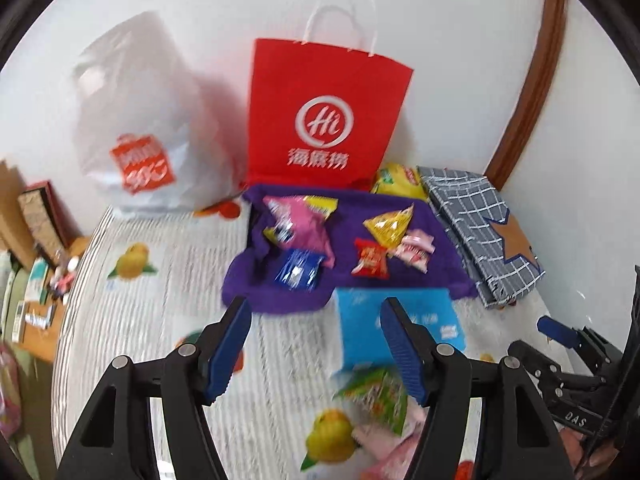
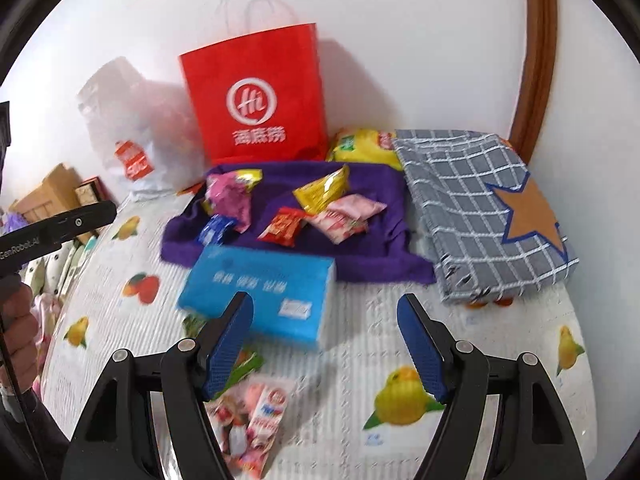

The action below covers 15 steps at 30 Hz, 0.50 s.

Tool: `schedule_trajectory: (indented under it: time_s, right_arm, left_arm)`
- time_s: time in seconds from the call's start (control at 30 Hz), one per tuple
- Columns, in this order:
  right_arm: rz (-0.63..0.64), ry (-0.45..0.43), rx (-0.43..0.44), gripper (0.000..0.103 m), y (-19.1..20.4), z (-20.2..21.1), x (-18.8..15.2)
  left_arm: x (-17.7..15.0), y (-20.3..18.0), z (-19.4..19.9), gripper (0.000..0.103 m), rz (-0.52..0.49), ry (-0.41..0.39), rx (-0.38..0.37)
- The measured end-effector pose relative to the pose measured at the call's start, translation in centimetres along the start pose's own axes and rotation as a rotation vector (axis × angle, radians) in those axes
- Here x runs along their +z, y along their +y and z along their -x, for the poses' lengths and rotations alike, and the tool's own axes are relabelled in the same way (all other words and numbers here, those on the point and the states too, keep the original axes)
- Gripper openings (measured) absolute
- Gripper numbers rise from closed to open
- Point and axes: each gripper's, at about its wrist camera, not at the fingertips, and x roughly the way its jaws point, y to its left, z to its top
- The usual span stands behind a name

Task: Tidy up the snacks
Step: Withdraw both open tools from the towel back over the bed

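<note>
Both pairs of blue ribbed pads stand apart with nothing between them. The left gripper (image 1: 314, 330) hangs over the fruit-printed quilted cover (image 1: 160, 320), its jaws parted around bare fabric. The right gripper (image 2: 326, 330) is spread a little wider, also empty.

Just below the left gripper's right pad lies a green snack packet (image 1: 378, 398), crinkly foil, beside pale pink packets (image 1: 394, 454). From the right wrist view those pink packets (image 2: 256, 420) sit under the left pad, glossy and flat.

Just ahead of both grippers is a blue rectangular box (image 2: 264, 300), cardboard by the look, lying flat with its far edge against a purple cloth (image 2: 372, 256).

That soft, rumpled cloth acts as the tray. On it lie a pink bag (image 1: 304, 228), a small blue packet (image 1: 298, 274), a red packet (image 1: 370, 262), a yellow pyramid-shaped packet (image 1: 390, 224) and pink-and-white packets (image 1: 416, 250). All are well beyond the pads.

Behind the cloth a red paper bag (image 1: 324, 112) with white cord handles stands upright against the wall; what it holds is hidden. To its left slumps a white plastic bag (image 1: 144, 132). A yellow bag (image 2: 364, 146) pokes out between the red bag and a folded grey checked fabric (image 2: 472, 208) with a tan star.
</note>
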Motion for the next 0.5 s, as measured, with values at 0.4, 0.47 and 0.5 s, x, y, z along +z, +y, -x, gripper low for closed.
schedule_trajectory:
  time_s: [0.4,0.47,0.5]
  right_arm:
    - [0.018,0.118,0.071,0.062,2.2,-1.9,-6.6]
    - [0.012,0.134,0.089,0.057,2.1,-2.2,-7.2]
    - [0.011,0.141,0.096,0.054,2.2,-2.5,-7.5]
  left_arm:
    - [-6.0,2.7,1.5,0.065,0.070,0.034,0.022]
    - [-6.7,2.7,1.2,0.065,0.073,0.047,0.025]
    - [-7.0,2.7,1.1,0.065,0.075,0.052,0.025]
